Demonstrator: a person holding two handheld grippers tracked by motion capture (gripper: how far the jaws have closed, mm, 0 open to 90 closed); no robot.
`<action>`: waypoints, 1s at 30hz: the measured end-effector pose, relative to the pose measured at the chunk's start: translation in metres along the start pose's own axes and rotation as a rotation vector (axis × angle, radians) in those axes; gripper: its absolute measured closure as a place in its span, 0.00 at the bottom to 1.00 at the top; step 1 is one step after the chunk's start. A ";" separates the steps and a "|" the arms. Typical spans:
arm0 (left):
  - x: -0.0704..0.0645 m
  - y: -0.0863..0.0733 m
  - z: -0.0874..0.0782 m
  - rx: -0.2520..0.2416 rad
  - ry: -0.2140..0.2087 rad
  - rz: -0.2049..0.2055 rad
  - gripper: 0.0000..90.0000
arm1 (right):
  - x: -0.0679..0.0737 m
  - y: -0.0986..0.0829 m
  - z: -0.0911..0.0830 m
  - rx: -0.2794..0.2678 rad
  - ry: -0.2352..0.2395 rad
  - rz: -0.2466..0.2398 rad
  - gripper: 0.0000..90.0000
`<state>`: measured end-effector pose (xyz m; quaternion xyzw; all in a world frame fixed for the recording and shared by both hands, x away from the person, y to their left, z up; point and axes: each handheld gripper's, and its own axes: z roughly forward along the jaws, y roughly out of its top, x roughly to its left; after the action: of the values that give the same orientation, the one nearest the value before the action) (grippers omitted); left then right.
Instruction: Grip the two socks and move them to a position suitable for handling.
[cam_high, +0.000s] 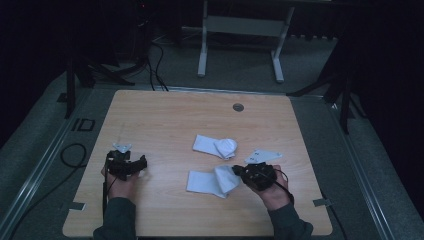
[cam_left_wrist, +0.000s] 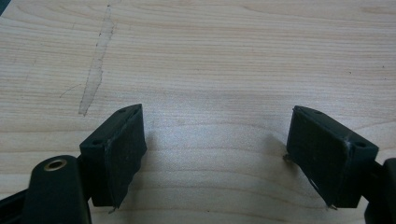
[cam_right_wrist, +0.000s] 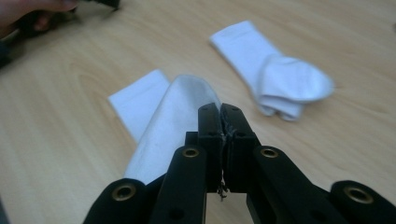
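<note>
Right up close, the right gripper (cam_right_wrist: 220, 112) has its jaws pressed together on the edge of the near white sock (cam_right_wrist: 163, 126), a sliver of fabric pinched between the pads. Out from there, the second sock (cam_right_wrist: 275, 74) lies folded further up the wooden table (cam_right_wrist: 70, 140), apart from the first. The high view places the right gripper (cam_high: 239, 172) at the near sock (cam_high: 212, 181), with the second sock (cam_high: 216, 145) just beyond. Over on the other side, the left gripper (cam_high: 141, 162) rests on bare wood, well apart from both socks. The left gripper view shows its pads (cam_left_wrist: 122, 154) spread wide over the grain, holding nothing, with a pale scuff streak (cam_left_wrist: 95, 70) on the tabletop. No readable writing on the socks.
</note>
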<state>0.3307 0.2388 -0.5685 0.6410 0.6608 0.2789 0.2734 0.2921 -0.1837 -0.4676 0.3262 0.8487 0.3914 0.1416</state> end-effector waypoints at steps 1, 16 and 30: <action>0.000 0.000 0.000 -0.001 0.000 -0.001 0.22 | -0.004 0.000 -0.003 -0.002 -0.012 0.005 0.97; -0.001 0.000 0.000 0.000 0.003 -0.001 0.22 | -0.053 -0.029 -0.018 0.082 -0.150 0.087 0.92; -0.004 -0.002 -0.005 0.004 -0.007 0.009 0.30 | -0.063 -0.047 0.000 0.149 -0.197 0.060 0.83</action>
<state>0.3253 0.2351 -0.5665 0.6455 0.6573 0.2767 0.2732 0.3187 -0.2479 -0.5040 0.3980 0.8472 0.2973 0.1881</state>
